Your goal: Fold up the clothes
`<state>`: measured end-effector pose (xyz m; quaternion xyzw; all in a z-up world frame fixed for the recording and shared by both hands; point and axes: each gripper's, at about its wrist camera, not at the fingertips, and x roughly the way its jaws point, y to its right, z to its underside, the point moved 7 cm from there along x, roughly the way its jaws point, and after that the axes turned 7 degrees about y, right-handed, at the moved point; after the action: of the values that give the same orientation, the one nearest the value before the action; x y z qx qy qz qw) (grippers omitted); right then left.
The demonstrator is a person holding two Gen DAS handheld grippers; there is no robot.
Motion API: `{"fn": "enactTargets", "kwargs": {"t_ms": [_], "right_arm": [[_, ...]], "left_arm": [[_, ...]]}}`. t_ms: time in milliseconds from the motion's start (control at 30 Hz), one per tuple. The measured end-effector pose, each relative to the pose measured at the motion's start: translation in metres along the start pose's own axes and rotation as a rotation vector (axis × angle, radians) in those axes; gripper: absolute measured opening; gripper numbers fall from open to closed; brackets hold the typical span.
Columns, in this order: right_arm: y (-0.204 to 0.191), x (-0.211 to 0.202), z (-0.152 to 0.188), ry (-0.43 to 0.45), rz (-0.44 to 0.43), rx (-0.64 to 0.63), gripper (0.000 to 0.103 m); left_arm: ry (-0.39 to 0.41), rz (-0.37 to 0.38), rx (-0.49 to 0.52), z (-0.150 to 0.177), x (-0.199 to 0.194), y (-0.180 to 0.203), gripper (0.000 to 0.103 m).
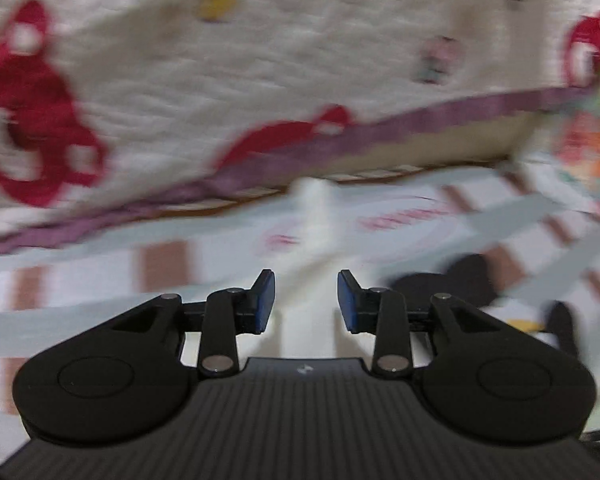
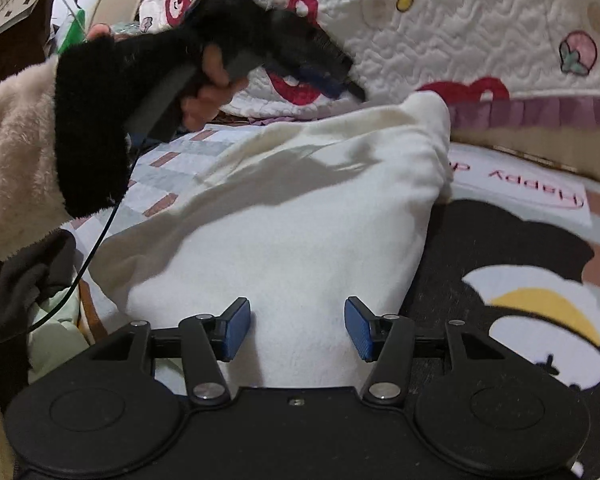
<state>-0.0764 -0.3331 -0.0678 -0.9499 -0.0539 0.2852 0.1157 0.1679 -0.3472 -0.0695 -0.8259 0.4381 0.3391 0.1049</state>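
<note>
A white garment (image 2: 300, 220) lies spread on a printed mat in the right wrist view. My right gripper (image 2: 298, 330) stands open over its near edge, the blue pads (image 2: 238, 330) apart with cloth showing between them. The left gripper (image 2: 332, 76), held by a hand in a black fingerless glove (image 2: 88, 120), hovers above the garment's far corner (image 2: 424, 112). The left wrist view is motion-blurred. There my left gripper (image 1: 306, 302) is open and holds nothing, and a pale strip of the white cloth (image 1: 312, 208) runs ahead of it.
A quilted cream blanket (image 2: 460, 40) with red bear prints and purple trim lies heaped behind the garment and fills the top of the left wrist view (image 1: 220, 60). The mat's penguin print (image 2: 540, 300) shows at right. A fluffy beige sleeve (image 2: 16, 160), a black cable (image 2: 96, 240) and dark clothing (image 2: 24, 280) are at left.
</note>
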Motion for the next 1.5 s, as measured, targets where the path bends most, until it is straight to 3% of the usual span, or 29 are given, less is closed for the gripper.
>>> {"fn": "enactTargets", "kwargs": {"t_ms": [67,200,267,500,600,733,800,867,967,1067,1100,1267,1367,1400,1433,1467,1500], "right_arm": [[0.000,0.002,0.001,-0.005,-0.004,0.007,0.058],[0.002,0.005,0.002,-0.010,-0.010,0.015,0.058],[0.003,0.003,0.002,-0.004,-0.010,0.027,0.059],[0.006,0.000,0.006,-0.003,-0.036,0.056,0.060],[0.007,0.000,0.007,-0.006,-0.048,0.067,0.061],[0.008,-0.002,0.009,-0.011,-0.063,0.075,0.061],[0.007,-0.003,0.010,-0.021,-0.078,0.067,0.063],[0.005,-0.004,0.011,-0.034,-0.083,0.056,0.063],[0.004,-0.004,0.013,-0.056,-0.081,0.042,0.063],[0.005,-0.006,0.018,-0.093,-0.090,0.062,0.063],[0.005,-0.006,0.020,-0.107,-0.092,0.067,0.063],[0.004,-0.010,0.030,-0.271,-0.096,0.016,0.064],[0.021,-0.028,0.014,-0.205,-0.126,0.073,0.062],[0.030,-0.034,0.005,-0.162,-0.132,0.105,0.061],[0.040,-0.034,-0.003,-0.119,-0.129,0.145,0.062],[0.054,-0.029,-0.012,-0.074,-0.126,0.199,0.063],[0.064,-0.025,-0.018,-0.044,-0.124,0.239,0.064]], "left_arm": [[-0.069,0.038,-0.052,0.003,0.017,0.010,0.033],[-0.161,-0.152,-0.237,0.006,0.064,-0.018,0.022],[-0.156,-0.160,-0.312,0.000,0.081,-0.020,0.022],[-0.183,-0.326,-0.231,-0.003,0.104,-0.030,0.009],[-0.186,-0.460,-0.177,0.002,0.094,-0.051,0.010],[-0.062,-0.400,-0.292,0.005,0.041,-0.073,0.018],[-0.029,-0.387,-0.265,0.012,0.008,-0.079,0.043],[-0.049,-0.373,-0.215,0.025,-0.014,-0.081,0.044],[-0.058,-0.423,-0.252,0.050,-0.044,-0.100,0.040],[-0.020,-0.388,-0.454,0.067,-0.074,-0.121,0.036],[-0.004,-0.388,-0.477,0.072,-0.082,-0.123,0.036],[-0.007,-0.356,-0.421,0.096,-0.097,-0.107,0.038],[-0.022,-0.368,-0.330,0.102,-0.095,-0.100,0.040],[-0.034,-0.397,-0.304,0.103,-0.091,-0.103,0.029],[-0.039,-0.429,-0.278,0.104,-0.087,-0.107,0.011],[-0.038,-0.454,-0.244,0.104,-0.082,-0.111,0.004],[-0.032,-0.478,-0.224,0.105,-0.078,-0.115,0.004]]}}
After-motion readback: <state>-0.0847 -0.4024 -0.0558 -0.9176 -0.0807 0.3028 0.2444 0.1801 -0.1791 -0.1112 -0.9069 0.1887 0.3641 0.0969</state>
